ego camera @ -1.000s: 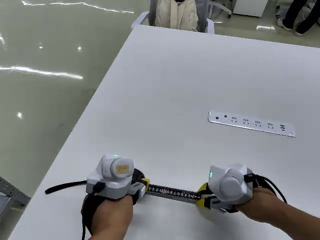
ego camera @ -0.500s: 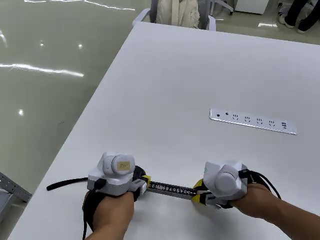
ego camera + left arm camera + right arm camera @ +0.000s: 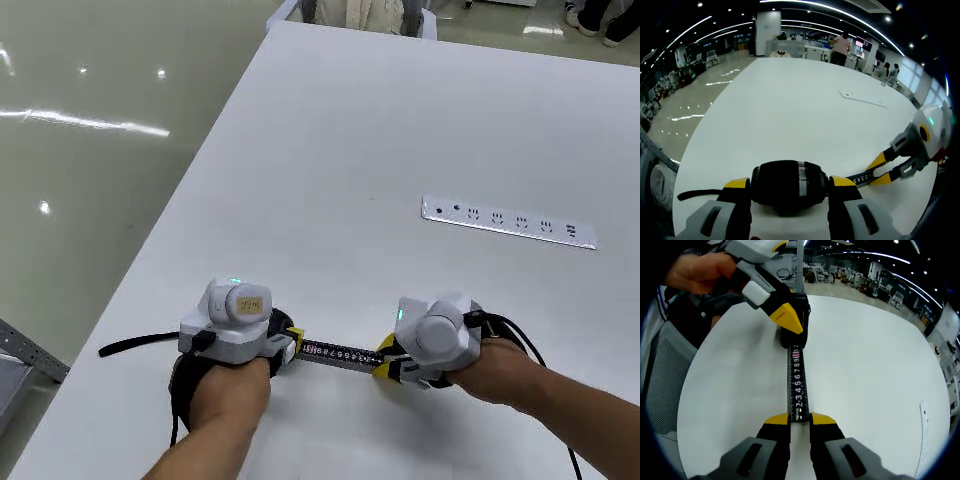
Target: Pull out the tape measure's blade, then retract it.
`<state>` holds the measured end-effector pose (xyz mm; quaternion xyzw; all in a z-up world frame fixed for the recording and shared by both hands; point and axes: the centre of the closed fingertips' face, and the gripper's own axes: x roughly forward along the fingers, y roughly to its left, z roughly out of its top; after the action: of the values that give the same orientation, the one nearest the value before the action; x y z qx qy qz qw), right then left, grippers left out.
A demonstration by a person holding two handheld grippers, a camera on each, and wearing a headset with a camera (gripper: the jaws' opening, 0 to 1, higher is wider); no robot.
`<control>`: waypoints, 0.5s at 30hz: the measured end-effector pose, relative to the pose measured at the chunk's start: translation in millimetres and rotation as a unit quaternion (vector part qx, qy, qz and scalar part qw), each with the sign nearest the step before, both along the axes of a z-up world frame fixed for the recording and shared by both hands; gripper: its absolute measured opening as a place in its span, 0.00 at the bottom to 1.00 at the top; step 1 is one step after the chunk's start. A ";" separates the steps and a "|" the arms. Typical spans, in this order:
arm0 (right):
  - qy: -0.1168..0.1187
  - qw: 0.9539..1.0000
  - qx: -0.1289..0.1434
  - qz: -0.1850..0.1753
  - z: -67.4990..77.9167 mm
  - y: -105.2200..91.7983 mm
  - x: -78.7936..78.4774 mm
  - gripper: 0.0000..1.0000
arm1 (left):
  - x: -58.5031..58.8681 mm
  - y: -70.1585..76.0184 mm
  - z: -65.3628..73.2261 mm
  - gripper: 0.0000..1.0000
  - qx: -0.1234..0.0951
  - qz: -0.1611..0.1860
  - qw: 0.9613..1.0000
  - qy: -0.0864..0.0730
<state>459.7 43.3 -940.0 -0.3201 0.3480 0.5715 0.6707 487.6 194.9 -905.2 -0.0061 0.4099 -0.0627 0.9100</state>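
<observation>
A black tape measure case (image 3: 787,185) with a grey band sits between the yellow-tipped fingers of my left gripper (image 3: 788,186), which is shut on it; the case (image 3: 794,320) also shows in the right gripper view. Its black blade (image 3: 798,384) with white numbers runs out to my right gripper (image 3: 799,418), which is shut on the blade's end. In the head view the blade (image 3: 338,353) spans the short gap between the left gripper (image 3: 284,346) and the right gripper (image 3: 383,361), low over the white table (image 3: 400,150) near its front edge.
A white power strip (image 3: 508,222) lies flat on the table beyond the right gripper. A black strap (image 3: 135,344) trails left from the left gripper toward the table's left edge. A person's pale coat (image 3: 375,12) shows at the far end of the table.
The right gripper has moved left toward the left gripper, and the exposed length of blade between them is shorter. The head camera has tilted slightly.
</observation>
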 end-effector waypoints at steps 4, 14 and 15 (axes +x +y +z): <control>-0.001 1.000 0.000 -0.001 -0.6 4.5 0.1 0.13 | -0.4 0.2 0.2 0.59 0.000 0.001 1.000 -0.002; 0.000 1.000 0.003 0.002 -2.3 11.0 1.3 0.13 | -0.9 -0.1 0.3 0.59 0.000 0.000 1.000 -0.001; 0.000 1.000 0.003 0.002 -2.6 11.6 1.5 0.13 | -1.0 -0.2 0.4 0.59 0.000 0.000 1.000 -0.001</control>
<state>461.3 55.0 -942.5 -0.3188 0.3456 0.5740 0.6704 486.6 194.7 -904.8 -0.0058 0.4089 -0.0626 0.9104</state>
